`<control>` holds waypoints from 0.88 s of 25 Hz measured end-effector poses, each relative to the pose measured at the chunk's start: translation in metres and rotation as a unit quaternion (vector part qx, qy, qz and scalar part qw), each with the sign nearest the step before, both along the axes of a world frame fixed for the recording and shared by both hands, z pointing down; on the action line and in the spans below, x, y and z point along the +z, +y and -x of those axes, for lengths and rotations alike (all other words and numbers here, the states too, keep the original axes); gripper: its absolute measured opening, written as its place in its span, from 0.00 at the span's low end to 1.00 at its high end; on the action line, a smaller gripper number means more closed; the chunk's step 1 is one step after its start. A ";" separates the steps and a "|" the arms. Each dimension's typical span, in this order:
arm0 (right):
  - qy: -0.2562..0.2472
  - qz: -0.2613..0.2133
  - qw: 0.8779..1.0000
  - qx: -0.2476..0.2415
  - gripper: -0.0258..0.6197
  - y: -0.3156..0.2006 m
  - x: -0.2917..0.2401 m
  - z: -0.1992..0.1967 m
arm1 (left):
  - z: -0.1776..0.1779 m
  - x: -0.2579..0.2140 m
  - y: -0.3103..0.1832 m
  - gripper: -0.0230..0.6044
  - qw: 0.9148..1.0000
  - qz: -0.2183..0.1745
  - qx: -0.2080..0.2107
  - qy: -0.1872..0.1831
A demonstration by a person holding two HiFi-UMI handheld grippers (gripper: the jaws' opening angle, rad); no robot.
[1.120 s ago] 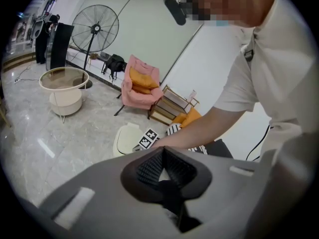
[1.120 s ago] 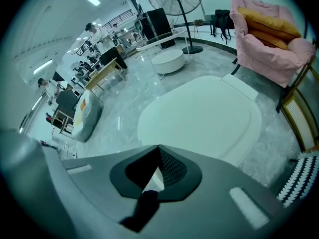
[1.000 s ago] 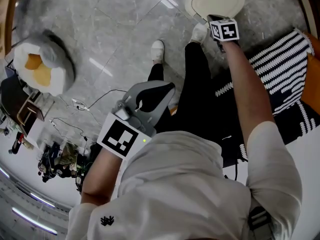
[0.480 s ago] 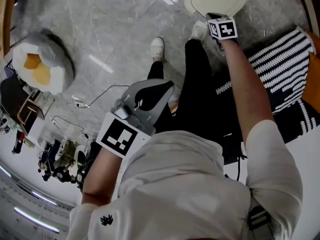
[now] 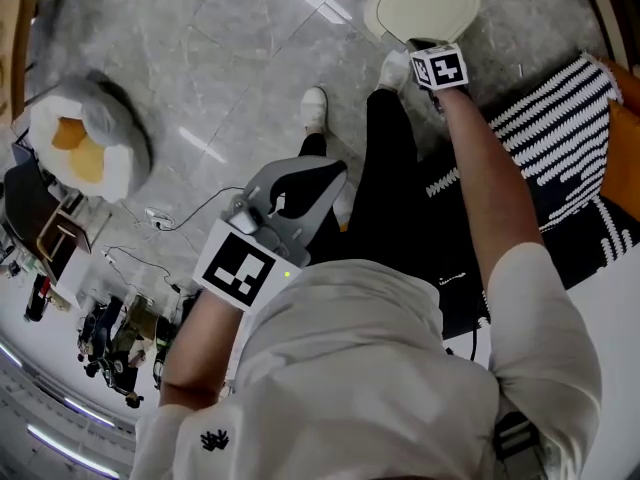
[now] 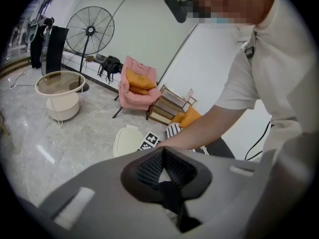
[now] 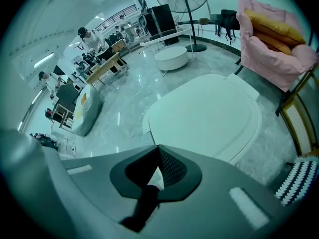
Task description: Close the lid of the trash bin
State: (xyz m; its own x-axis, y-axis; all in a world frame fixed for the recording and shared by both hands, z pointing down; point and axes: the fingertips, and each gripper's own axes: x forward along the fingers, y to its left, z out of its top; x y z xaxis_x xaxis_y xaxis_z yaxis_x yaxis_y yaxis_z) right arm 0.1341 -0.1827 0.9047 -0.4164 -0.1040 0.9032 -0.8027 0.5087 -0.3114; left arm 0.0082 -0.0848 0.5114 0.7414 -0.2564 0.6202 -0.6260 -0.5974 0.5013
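The cream trash bin (image 5: pixel 422 3) stands on the marble floor at the top of the head view, its lid lying flat on it. In the right gripper view the lid (image 7: pixel 207 116) fills the middle, just beyond the jaws. My right gripper (image 5: pixel 415 46) reaches out to the bin's near edge, its jaws shut (image 7: pixel 158 147) with nothing between them. Whether it touches the lid cannot be told. My left gripper (image 5: pixel 322 173) is held back near the body, shut and empty (image 6: pixel 162 149). It looks toward the bin (image 6: pixel 127 139) from a distance.
An egg-shaped cushion (image 5: pixel 85 143) lies on the floor at the left. A black and white striped rug (image 5: pixel 555 138) lies right of the bin. Cables (image 5: pixel 165 213) trail on the floor. The person's shoes (image 5: pixel 315 103) stand close to the bin. A pink armchair (image 6: pixel 137 86) and a fan (image 6: pixel 89 31) stand farther off.
Almost nothing: the head camera has shifted slightly, and the right gripper stays at the bin's near edge. The left gripper has kept its place.
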 end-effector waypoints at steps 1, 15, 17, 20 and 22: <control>0.001 -0.002 1.000 0.002 0.04 0.001 -0.005 -0.001 | 0.001 -0.004 0.001 0.12 1.000 -0.005 0.003 0.000; -0.042 -0.065 0.997 0.025 0.04 0.036 -0.158 0.022 | 0.011 -0.085 0.016 0.12 0.995 -0.082 0.045 0.028; -0.051 -0.082 0.995 0.027 0.04 0.044 -0.190 0.028 | 0.019 -0.094 0.017 0.12 0.993 -0.102 0.051 0.035; -0.063 -0.115 0.991 0.030 0.04 0.052 -0.242 0.034 | 0.032 -0.103 0.015 0.12 0.990 -0.124 0.049 0.043; -0.076 -0.134 0.987 0.036 0.04 0.062 -0.276 0.043 | 0.042 -0.110 0.017 0.12 0.990 -0.128 0.045 0.045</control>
